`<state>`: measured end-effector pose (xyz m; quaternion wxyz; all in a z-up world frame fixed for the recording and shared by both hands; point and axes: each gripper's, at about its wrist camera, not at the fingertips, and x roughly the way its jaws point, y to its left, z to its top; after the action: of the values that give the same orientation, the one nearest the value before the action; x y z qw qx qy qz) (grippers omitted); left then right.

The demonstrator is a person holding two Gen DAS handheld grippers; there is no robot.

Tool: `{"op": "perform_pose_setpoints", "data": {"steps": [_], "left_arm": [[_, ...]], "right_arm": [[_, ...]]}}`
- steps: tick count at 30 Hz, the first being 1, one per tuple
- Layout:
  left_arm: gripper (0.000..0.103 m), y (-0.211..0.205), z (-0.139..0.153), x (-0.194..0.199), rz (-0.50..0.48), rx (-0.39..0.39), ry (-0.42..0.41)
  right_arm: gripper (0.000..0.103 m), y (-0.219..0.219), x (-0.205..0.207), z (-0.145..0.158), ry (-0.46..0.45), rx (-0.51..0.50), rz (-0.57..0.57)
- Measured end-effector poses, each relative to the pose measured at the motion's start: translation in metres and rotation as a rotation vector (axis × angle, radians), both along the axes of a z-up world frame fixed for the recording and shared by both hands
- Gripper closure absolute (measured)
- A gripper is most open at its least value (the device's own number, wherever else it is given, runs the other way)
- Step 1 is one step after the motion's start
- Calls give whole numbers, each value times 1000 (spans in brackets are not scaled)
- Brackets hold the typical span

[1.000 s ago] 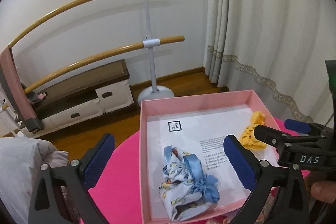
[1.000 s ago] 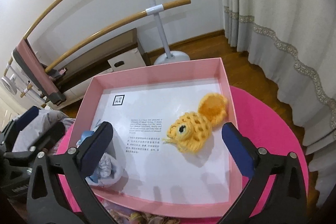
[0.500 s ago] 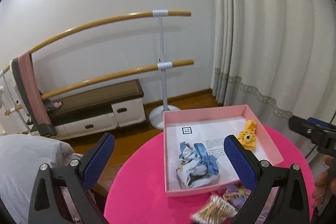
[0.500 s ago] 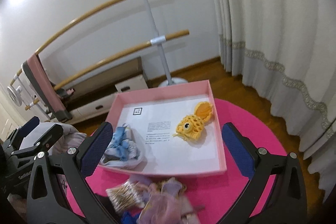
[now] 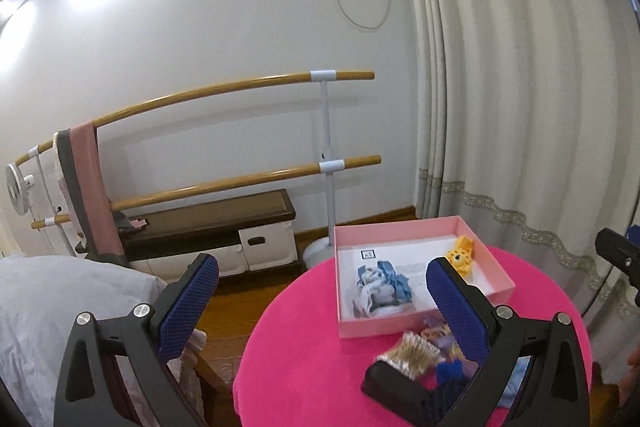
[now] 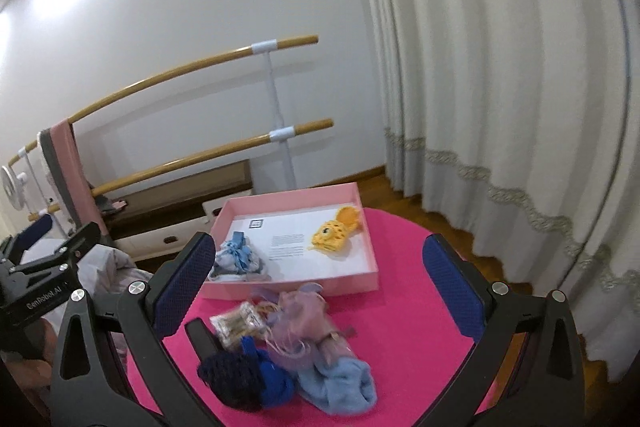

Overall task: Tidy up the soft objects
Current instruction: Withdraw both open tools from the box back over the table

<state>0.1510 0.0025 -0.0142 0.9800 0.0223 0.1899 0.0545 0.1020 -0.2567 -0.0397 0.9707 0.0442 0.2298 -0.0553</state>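
Observation:
A pink box [image 6: 362,285] [image 5: 424,327] stands on the round pink table [image 6: 408,267] [image 5: 304,359]. In it lie a blue patterned cloth pouch [image 6: 239,258] [image 5: 380,285] and a yellow crocheted fish [image 6: 334,233] [image 5: 463,255]. In front of the box lie a packet of brown sticks [image 6: 236,323] [image 5: 412,359], a mauve organza bag [image 6: 308,315], a dark blue knit piece [image 6: 244,379] and a light blue fleece piece [image 6: 340,383]. My left gripper [image 5: 322,301] and my right gripper [image 6: 318,279] are open, empty and held high, back from the table.
A black flat object [image 5: 396,391] [image 6: 202,339] lies on the table by the pile. Behind stand a ballet barre [image 5: 240,179], a low bench [image 5: 212,223], curtains [image 5: 520,107] on the right and a bed [image 5: 48,299] on the left.
Both grippers have pulled up and back from over the box. The blue pouch and the yellow fish stay in the box. The loose pile in front has come into view.

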Motion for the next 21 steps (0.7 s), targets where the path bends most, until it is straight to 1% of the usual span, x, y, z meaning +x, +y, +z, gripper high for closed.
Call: {"op": "perform_pose_setpoints", "data": {"steps": [7, 10, 12, 15, 21], "left_arm": [[0, -5, -15, -60, 8, -11, -23], [0, -4, -21, -83, 3, -30, -21], [0, -4, -26, -100, -2, -45, -14], [0, -4, -29, -125, -8, -38, -8], [0, 3, -20, -141, 2, -41, -9]], "right_arm": [[0, 19, -48, 7, -45, -28, 5], [0, 29, -64, 8, -60, -46, 15], [0, 32, -71, 6, -63, -38, 23], [0, 36, -79, 1, -57, -38, 30], [0, 34, -89, -1, -54, -30, 24]]}}
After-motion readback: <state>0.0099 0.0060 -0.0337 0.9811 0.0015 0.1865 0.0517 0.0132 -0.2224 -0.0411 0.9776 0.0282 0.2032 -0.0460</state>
